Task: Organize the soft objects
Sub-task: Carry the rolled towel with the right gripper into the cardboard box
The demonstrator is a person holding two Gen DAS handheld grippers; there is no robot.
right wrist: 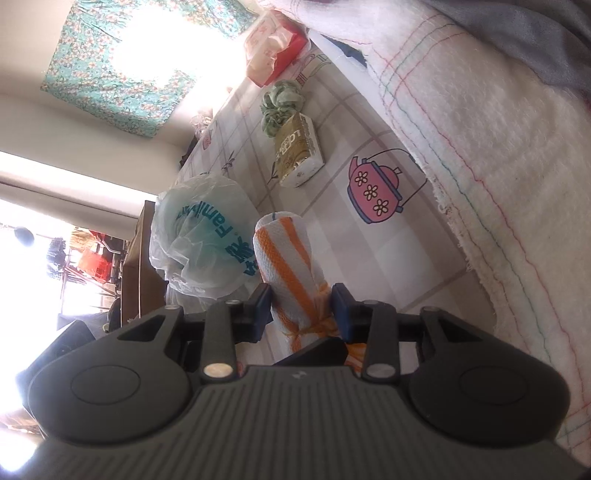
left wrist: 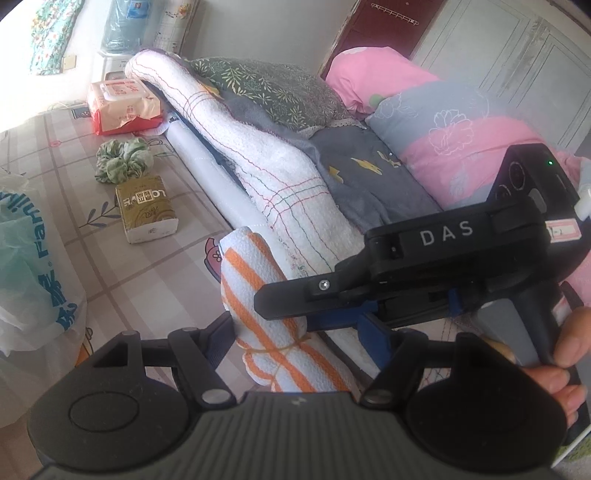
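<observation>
Right wrist view: right claw (right wrist: pixel 302 308) pinching the tied end of the orange-striped towel roll (right wrist: pixel 286 254), lifted off the checked tabletop (right wrist: pixel 391 254), likely for carrying. Left claw (left wrist: pixel 295 332) spread, empty, beside the roll.

1. Work surface: a table covered with a checked tablecloth (right wrist: pixel 373 236) printed with a pink teapot motif.
2. Wall: pale and plain, hung with a teal floral cloth (right wrist: pixel 96 70).
3. Light: strong daylight from a window (right wrist: pixel 29 229) at the side, washing out that area.
4. Rear: a pale panelled door (left wrist: pixel 517 62) beside a dark red door (left wrist: pixel 384 29).
5. Corner: a blue water jug (left wrist: pixel 125 26) stands upright.
</observation>
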